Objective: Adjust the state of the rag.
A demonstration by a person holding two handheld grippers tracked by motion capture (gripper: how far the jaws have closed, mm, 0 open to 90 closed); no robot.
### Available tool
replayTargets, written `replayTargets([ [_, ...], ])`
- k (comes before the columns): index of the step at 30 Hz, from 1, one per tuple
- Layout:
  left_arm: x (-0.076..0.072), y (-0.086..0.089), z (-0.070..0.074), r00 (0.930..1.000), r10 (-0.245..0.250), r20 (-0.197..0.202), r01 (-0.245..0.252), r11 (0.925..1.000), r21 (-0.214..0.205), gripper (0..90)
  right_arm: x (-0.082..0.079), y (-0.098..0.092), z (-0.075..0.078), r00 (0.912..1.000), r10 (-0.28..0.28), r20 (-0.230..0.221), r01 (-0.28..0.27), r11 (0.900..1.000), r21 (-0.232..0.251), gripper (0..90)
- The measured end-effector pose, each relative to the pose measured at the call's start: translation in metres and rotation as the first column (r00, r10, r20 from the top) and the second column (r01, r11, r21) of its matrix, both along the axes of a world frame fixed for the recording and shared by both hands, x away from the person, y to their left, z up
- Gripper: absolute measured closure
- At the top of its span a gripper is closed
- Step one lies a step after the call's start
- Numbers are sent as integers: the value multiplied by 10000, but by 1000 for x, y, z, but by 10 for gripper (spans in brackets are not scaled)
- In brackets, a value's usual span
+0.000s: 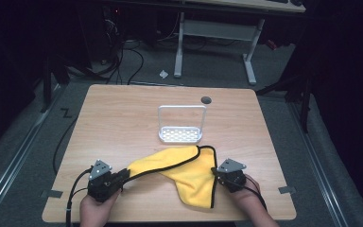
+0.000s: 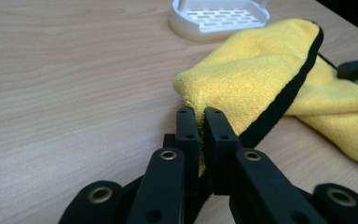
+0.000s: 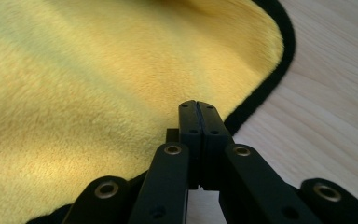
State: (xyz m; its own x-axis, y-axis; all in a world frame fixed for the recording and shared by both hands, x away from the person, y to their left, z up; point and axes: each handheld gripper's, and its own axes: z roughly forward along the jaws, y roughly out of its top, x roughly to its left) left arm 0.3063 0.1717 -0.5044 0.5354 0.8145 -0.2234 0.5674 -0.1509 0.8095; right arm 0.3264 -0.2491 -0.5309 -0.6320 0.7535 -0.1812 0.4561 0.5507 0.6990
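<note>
A yellow cloth (image 1: 191, 175) with black trim lies crumpled on the near half of the wooden table (image 1: 123, 118). My left gripper (image 1: 125, 174) sits at the cloth's left tip. In the left gripper view the left gripper (image 2: 200, 112) is shut on a folded corner of the cloth (image 2: 251, 70), and yellow pile shows between the jaws. My right gripper (image 1: 215, 171) is at the cloth's right hem. In the right gripper view the right gripper (image 3: 196, 105) has its jaws pressed together over the cloth (image 3: 98, 84), with the black hem running under them. No cloth shows between them.
A small white slotted tray (image 1: 180, 135) with a tall wire handle stands just beyond the cloth at the table's middle; it also appears in the left gripper view (image 2: 219, 18). A round cable hole (image 1: 206, 100) lies behind it. Bare wood spreads to the left and far side.
</note>
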Motion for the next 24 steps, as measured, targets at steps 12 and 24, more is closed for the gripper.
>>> replayTargets([
  [12,0,11,-18,9961,572,-665,-555,9981,265,735,30,-31,0,9850,-1724,76,1723,9850,98,889],
  [24,-1,-60,-1,9812,-1796,702,1700,9774,1253,428,-15,-26,30,9908,-1311,342,1230,9764,1774,626],
])
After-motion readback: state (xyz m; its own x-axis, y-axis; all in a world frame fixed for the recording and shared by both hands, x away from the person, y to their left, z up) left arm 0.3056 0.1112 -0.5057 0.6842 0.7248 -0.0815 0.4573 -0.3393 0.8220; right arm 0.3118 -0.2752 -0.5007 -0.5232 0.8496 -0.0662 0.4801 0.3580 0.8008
